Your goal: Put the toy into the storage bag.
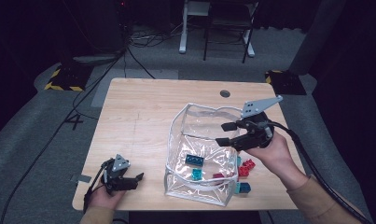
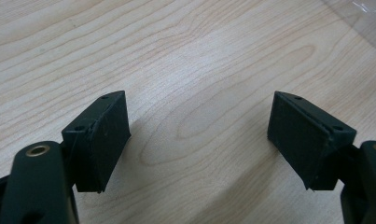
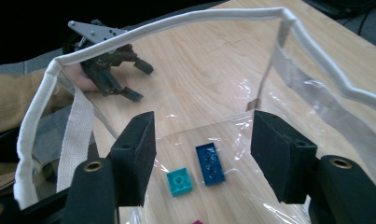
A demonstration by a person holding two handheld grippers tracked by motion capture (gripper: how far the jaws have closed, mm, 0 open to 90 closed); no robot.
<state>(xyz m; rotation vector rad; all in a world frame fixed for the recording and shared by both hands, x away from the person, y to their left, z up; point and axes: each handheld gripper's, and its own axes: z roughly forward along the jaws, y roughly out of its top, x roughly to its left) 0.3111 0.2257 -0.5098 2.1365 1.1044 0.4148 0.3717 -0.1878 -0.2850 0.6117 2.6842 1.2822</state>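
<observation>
A person's right gripper (image 1: 226,133) hangs over the open top of a clear plastic bag (image 1: 202,140) at mid-table, jaws spread wide and empty; a dark blue brick (image 3: 210,163) and a teal brick (image 3: 179,181) lie on the bag's floor beneath. At seven o'clock the left gripper (image 1: 138,179) rests on the wooden table (image 1: 143,112), jaws wide apart, holding nothing

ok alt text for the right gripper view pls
The right claw hangs open over a clear plastic bag with white trim, empty-jawed. A dark blue brick and a teal brick lie inside; the left claw rests beyond on the wooden table.
</observation>
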